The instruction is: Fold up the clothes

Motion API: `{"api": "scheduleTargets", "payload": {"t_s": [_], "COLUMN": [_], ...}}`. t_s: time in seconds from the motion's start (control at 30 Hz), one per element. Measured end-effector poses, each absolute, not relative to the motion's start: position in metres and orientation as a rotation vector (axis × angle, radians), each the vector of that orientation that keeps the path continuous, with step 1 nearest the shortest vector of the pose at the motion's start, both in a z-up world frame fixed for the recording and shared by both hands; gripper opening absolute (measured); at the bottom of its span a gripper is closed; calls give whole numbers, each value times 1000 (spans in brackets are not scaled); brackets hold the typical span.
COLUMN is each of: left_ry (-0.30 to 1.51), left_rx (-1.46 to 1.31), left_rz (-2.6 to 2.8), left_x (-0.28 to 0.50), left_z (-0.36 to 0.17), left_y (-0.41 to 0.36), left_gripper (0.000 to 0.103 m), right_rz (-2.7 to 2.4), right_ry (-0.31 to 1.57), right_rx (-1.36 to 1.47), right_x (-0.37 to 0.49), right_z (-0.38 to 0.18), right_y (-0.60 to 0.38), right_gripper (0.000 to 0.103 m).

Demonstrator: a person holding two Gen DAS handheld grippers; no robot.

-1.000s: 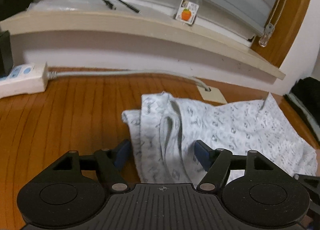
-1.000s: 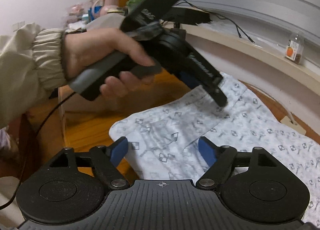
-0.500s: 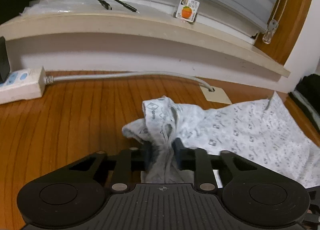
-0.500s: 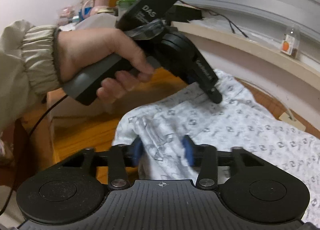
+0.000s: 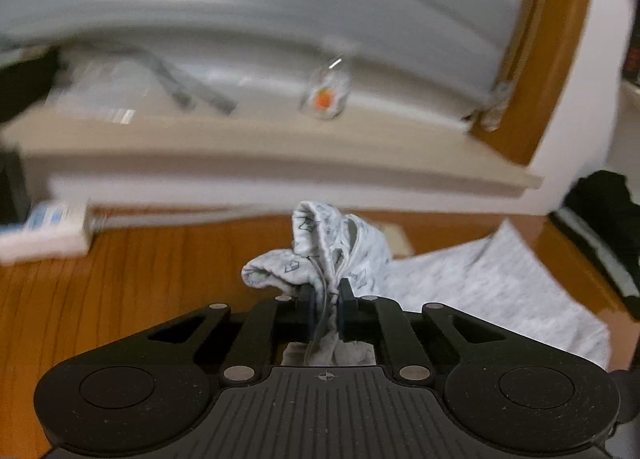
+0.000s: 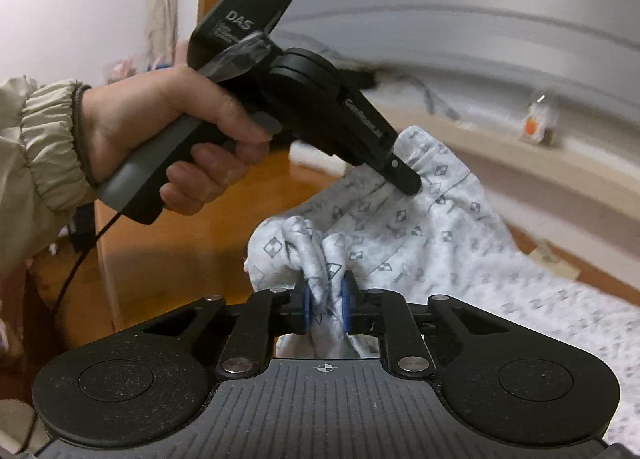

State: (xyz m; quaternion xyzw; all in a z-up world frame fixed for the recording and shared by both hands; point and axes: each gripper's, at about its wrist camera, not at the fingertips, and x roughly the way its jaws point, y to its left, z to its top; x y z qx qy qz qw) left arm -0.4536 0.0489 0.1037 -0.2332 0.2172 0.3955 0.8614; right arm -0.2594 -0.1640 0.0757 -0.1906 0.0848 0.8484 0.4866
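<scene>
Here the left gripper (image 5: pixel 325 309) pinches a bunched fold of the garment (image 5: pixel 492 291), and the right gripper (image 6: pixel 325 309) likewise. The rest trails over the table (image 5: pixel 120 291); the blurred windowsill bottle (image 5: pixel 326 93) is unreadable.

The white diamond-print garment (image 6: pixel 432 227) is bunched and raised at one end, the rest spread on wood.

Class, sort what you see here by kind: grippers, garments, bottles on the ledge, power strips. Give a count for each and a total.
Grippers: 2, the left gripper and the right gripper, each shut on the patterned garment
Garments: 1
Bottles: 1, the orange-label bottle on the ledge
Power strips: 1, the white power strip
Total: 5
</scene>
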Motion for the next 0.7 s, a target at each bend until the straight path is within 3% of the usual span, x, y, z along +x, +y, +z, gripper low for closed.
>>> {"api": "scheduleTargets", "payload": {"t_s": [0.3, 0.53, 0.6, 0.63, 0.67, 0.7], "left_ry": [441, 491, 506, 513, 521, 528], "left_rx": [-355, -317, -323, -325, -328, -331], "left_rz": [673, 570, 570, 570, 570, 570], "left_x": [-334, -210, -191, -182, -173, -163], "left_z": [172, 176, 167, 162, 158, 153], "left_y": [24, 12, 14, 15, 16, 17], "left_gripper": [11, 12, 23, 34, 37, 39], "right_rz": [1941, 1765, 1713, 1665, 1609, 1574], "right_ry": [151, 234, 297, 324, 348, 370], "right_rx": [-311, -233, -215, -217, -224, -222], "right_x": [-251, -130, -94, -77, -62, -51], "right_z": [77, 88, 81, 74, 66, 59], "right_y": [-172, -211, -222, -226, -228, -231], "right_gripper": [15, 16, 21, 36, 46, 46]}}
